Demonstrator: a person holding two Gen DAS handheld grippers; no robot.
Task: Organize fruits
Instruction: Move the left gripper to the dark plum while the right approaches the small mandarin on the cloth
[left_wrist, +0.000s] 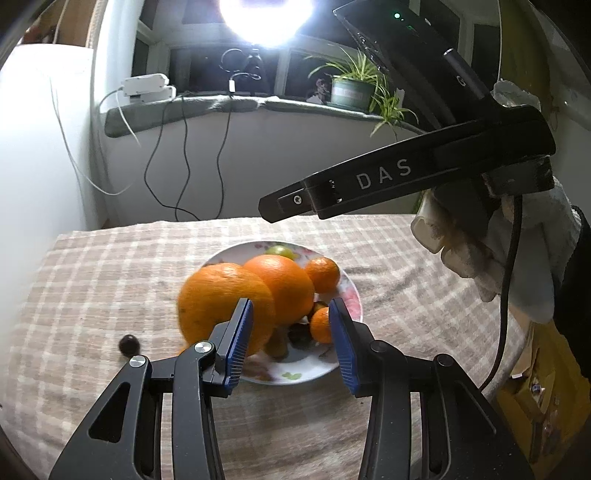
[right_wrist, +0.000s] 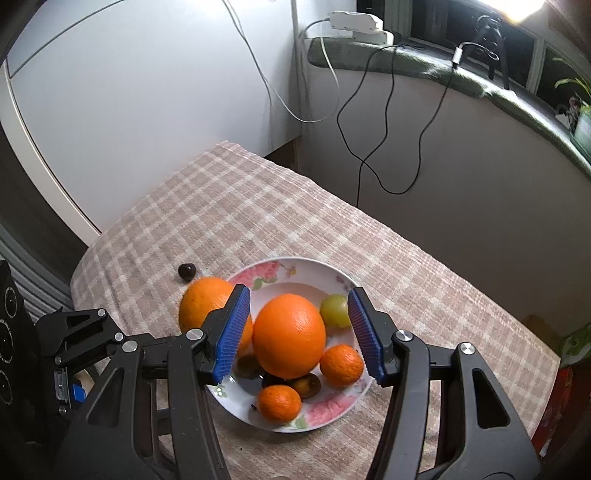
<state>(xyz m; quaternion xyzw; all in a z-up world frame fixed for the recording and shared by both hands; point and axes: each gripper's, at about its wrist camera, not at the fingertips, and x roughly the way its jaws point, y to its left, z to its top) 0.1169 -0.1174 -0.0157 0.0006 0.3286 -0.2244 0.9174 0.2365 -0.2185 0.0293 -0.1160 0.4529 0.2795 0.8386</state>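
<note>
most fruit sits on the plate (right_wrist: 343, 275); one orange (right_wrist: 207, 302) at its rim and a dark fruit (right_wrist: 187, 271) beyond remain on the counter (right_wrist: 229, 206); both hand-held grippers, left (left_wrist: 291, 347) and right (right_wrist: 299, 332), released, empty.

Checked tablecloth (right_wrist: 280, 206) carries floral plate (right_wrist: 332, 410), dark fruit (right_wrist: 187, 271).

The nearest orange (left_wrist: 218, 306) is motion-blurred, and the dark fruits (right_wrist: 275, 380) under the central orange (right_wrist: 290, 341) are half hidden.
</note>
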